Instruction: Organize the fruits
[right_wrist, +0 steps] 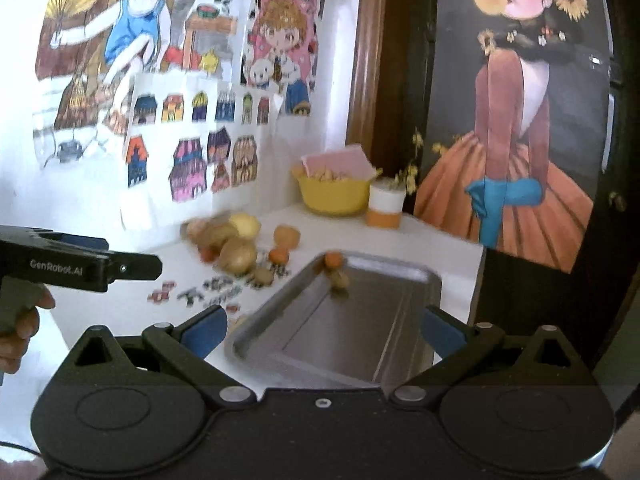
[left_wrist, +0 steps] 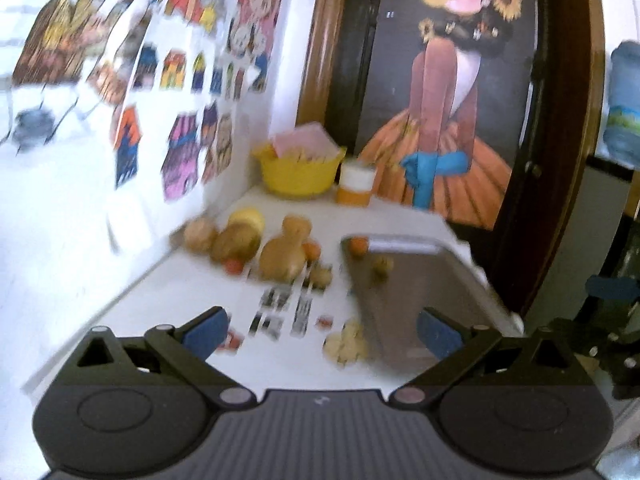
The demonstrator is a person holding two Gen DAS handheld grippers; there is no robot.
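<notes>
1. Left wrist view: my left claw (left_wrist: 322,334) is spread wide and holds nothing, hanging above the white worktop (left_wrist: 168,292). Ahead lies the metal tray (left_wrist: 424,292), its long axis running away from me toward the back wall. An orange fruit (left_wrist: 357,246) and a small yellowish fruit (left_wrist: 382,267) sit at the tray's far end. Left of the tray, a pile of fruits (left_wrist: 256,246) clusters near the wall; the picture is blurred, so I cannot name each. A pale lumpy piece (left_wrist: 347,342) lies just beside the tray's near left edge.

2. Right wrist view: my right claw (right_wrist: 322,334) is also spread and empty, over the near end of the tray (right_wrist: 384,312), whose long axis points away and slightly leftward. The orange fruit (right_wrist: 333,260) and the small fruit (right_wrist: 340,280) rest in its far left corner. The pile (right_wrist: 232,244) lies on the worktop left of the tray. Behind stand a yellow bowl (right_wrist: 334,198) and a white-and-orange cup (right_wrist: 385,206). My left claw's body (right_wrist: 80,264) shows at the left edge.
</notes>
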